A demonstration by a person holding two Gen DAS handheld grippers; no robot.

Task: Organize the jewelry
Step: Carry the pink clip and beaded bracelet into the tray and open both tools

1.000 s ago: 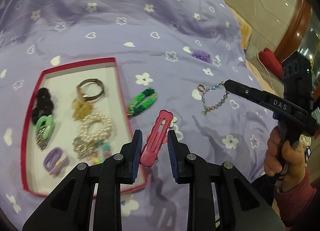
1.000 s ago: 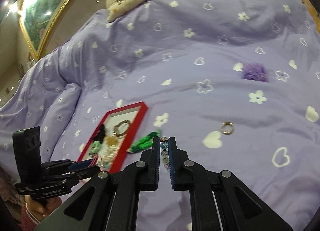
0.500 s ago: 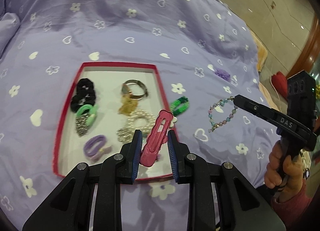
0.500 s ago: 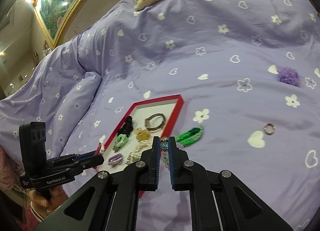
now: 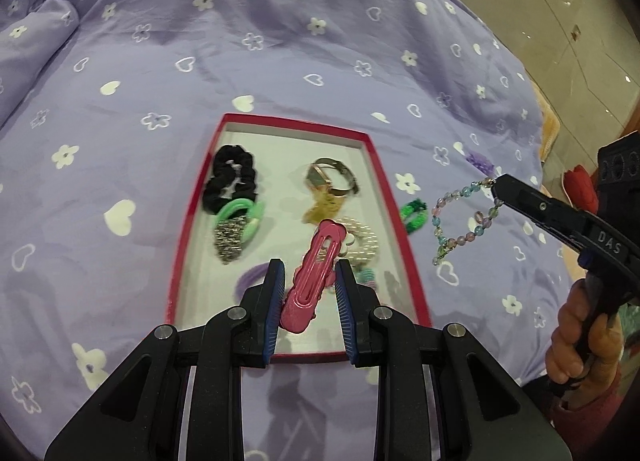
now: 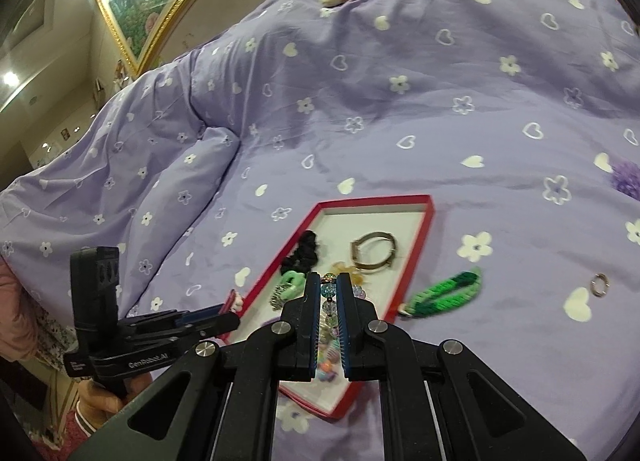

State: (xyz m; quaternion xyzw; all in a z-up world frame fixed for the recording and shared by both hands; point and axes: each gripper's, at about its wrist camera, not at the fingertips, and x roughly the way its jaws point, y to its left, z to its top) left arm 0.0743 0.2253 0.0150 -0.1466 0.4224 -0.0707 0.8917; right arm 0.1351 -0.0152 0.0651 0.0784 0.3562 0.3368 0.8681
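Both grippers level over red tray: left fingers pinching pink clip, right fingers pinching bead bracelet.

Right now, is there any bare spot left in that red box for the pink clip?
Yes. The red box is bare along its far wall, beyond the black scrunchie and the watch, and along the near edge under the left gripper. The middle is crowded, around the pearl bracelet.

Black left gripper and right gripper, blue-ribbed jaws, silver screws.
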